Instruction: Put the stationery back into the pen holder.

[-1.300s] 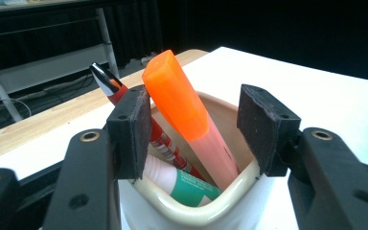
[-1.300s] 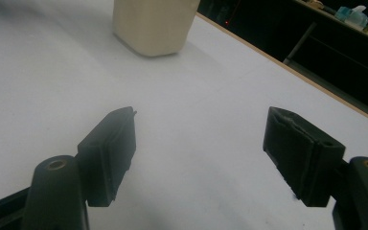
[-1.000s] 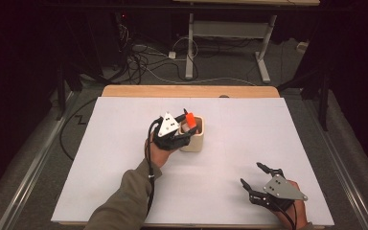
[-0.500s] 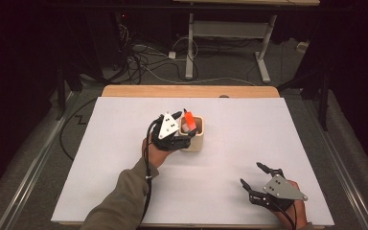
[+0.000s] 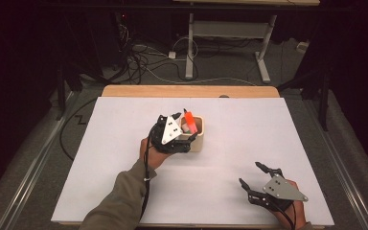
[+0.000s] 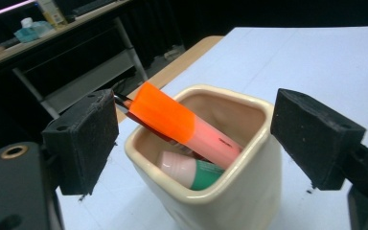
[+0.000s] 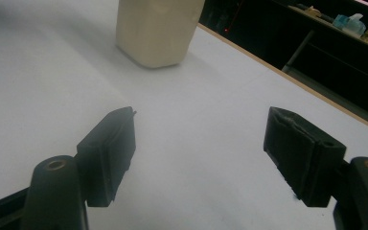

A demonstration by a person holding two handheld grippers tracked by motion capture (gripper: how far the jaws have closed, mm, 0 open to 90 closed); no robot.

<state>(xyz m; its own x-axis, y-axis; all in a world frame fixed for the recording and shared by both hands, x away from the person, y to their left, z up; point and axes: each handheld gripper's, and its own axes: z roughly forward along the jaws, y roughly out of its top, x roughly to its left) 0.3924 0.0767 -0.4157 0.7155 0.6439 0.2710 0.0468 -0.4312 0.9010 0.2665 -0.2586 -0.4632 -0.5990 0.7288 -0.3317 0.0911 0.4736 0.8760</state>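
The desk (image 5: 100, 191), covered in plain white, carries one thing: a cream square-sided cup (image 5: 197, 140) that stands upright a little left of its middle. In the left gripper view the cup (image 6: 230, 191) is right in front of the camera, and its load can be read: an orange-capped marker (image 6: 172, 122) leans across the mouth with its cap sticking out over the far rim, and a pink-and-green tube (image 6: 191, 170) lies lower inside beneath it.

The left tongs (image 5: 188, 139) hang at the cup's near side; their jaws have just been opening and now stand wide apart, one on each side of the cup, with the marker's cap close to one pad (image 6: 84, 139) but not pinched. The marker looks just released, so the step in hand is judged to be dropping it into the cup.

The right tongs (image 5: 254, 176) rest near the front right edge, well apart from the cup, jaws spread and empty; their own view shows bare desk between the pads, the cup (image 7: 158, 31) farther off.

Next the left hand should lift clear without clipping the protruding cap or tipping the cup
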